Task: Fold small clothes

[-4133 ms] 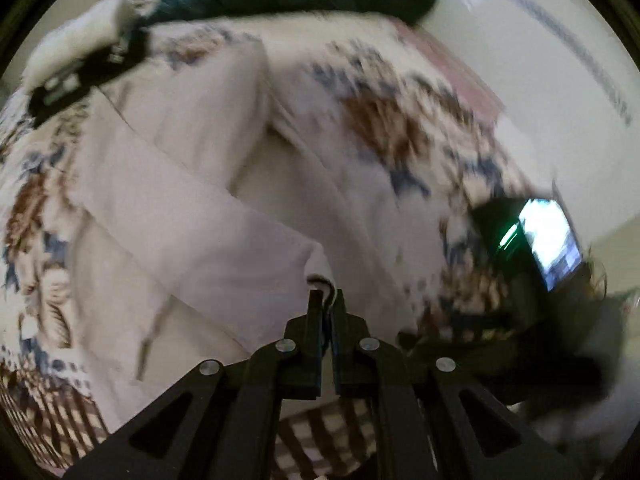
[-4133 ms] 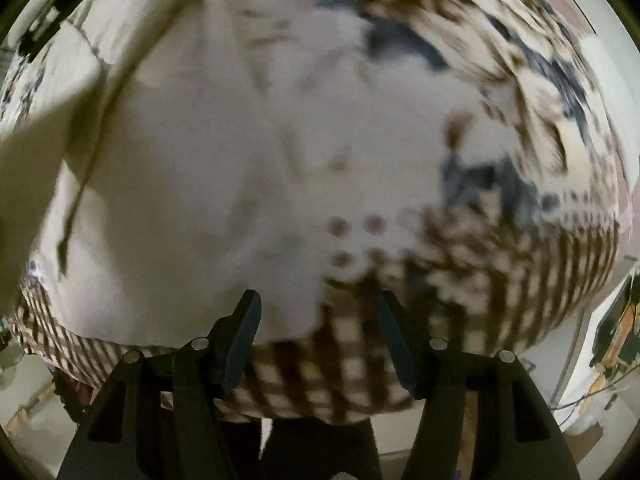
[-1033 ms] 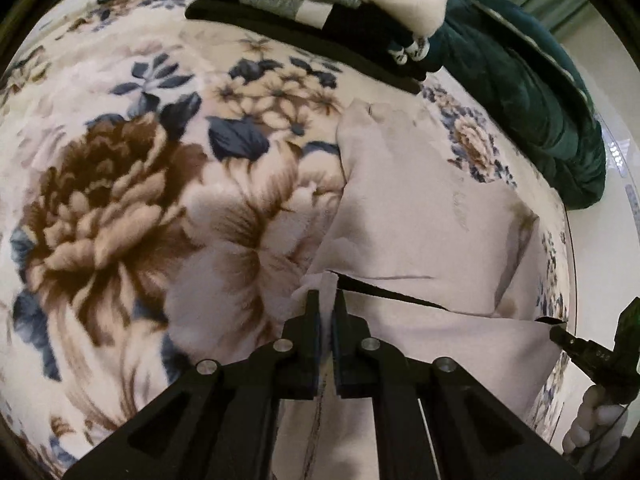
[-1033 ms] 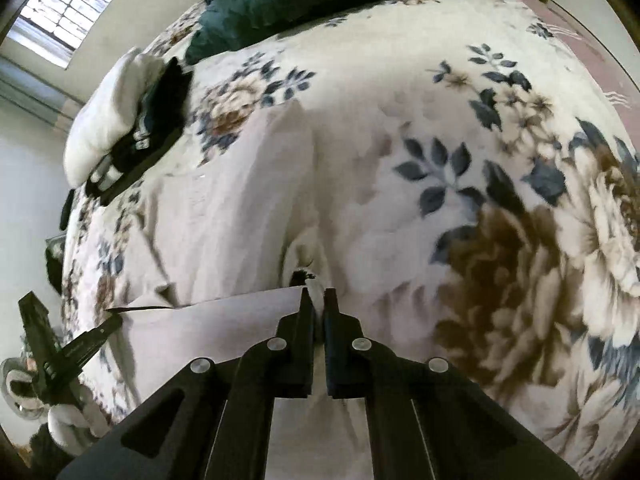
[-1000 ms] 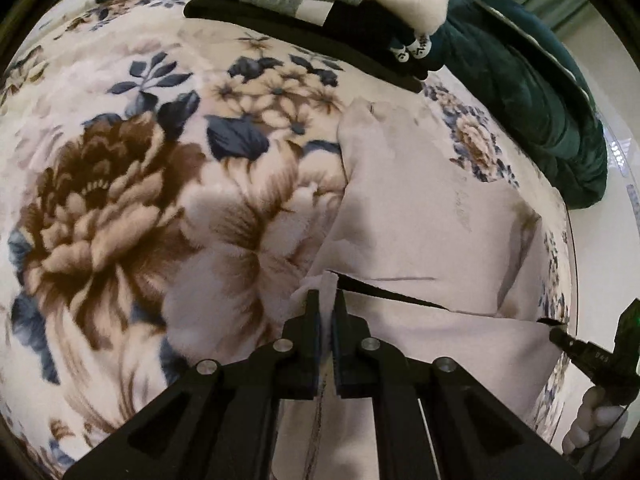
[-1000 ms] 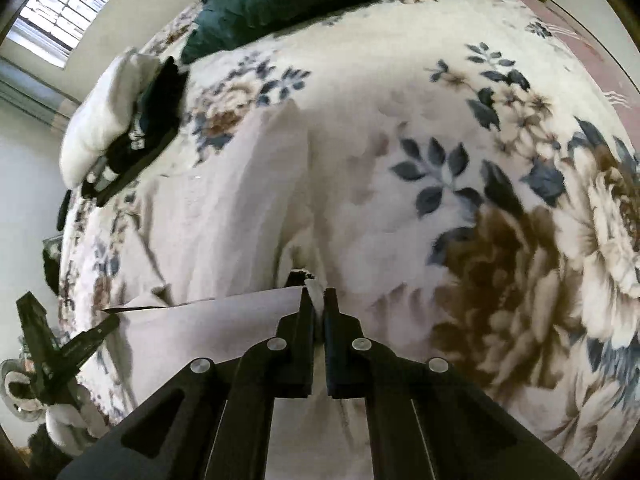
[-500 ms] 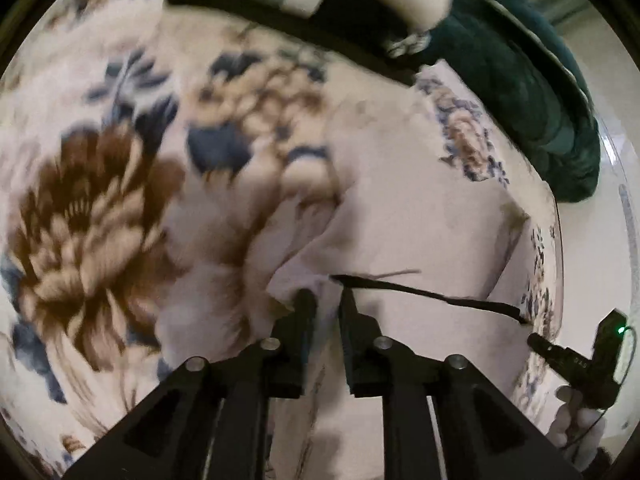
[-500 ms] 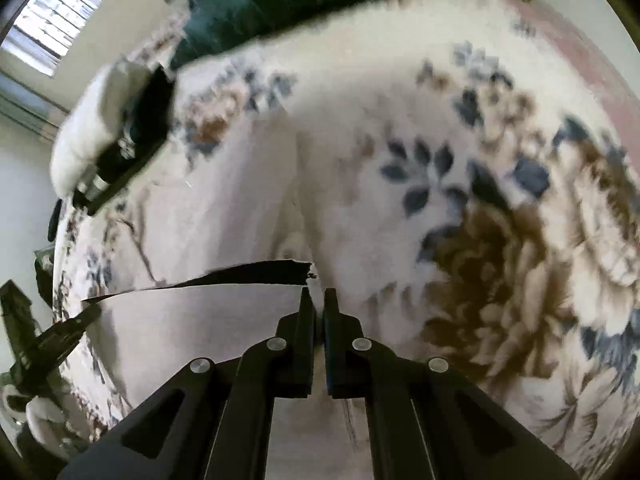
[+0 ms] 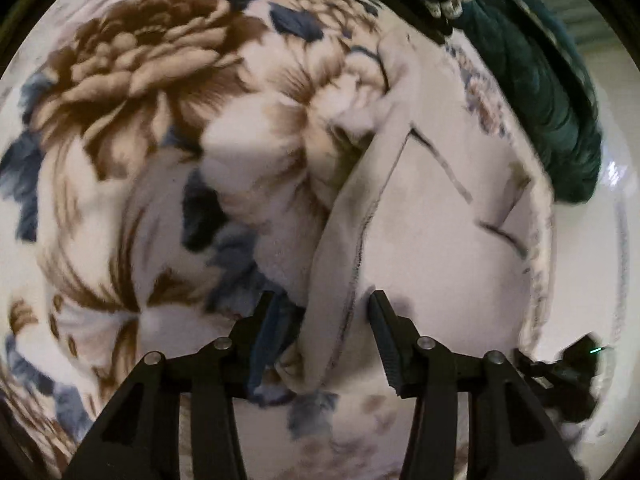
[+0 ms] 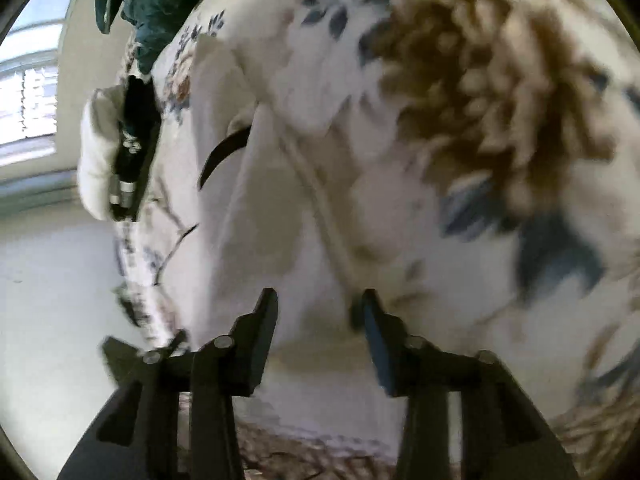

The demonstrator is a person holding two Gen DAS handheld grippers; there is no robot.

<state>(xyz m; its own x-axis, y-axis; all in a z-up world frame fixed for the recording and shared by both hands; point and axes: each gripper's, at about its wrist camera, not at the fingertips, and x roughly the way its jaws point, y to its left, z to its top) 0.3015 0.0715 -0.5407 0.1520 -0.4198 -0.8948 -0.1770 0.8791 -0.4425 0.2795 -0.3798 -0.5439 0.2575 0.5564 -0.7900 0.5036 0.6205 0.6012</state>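
Note:
A pale beige garment lies folded on the floral blanket. Its near folded edge runs up between the fingers of my left gripper, which is open just above it and holds nothing. In the right wrist view the same garment spreads ahead, with a seam running diagonally toward my right gripper. That gripper is open and empty over the garment's near edge. The other gripper shows dark at the lower right of the left wrist view. Both views are blurred.
A dark green quilt lies at the far right of the bed; it also shows in the right wrist view. A stack of folded black and white clothes sits beyond the garment. A window is at far left.
Both grippers held the garment's lifted edge shut a second ago. They have carried it over, let go and opened. The garment now lies folded flat and both views sit closer to the bed.

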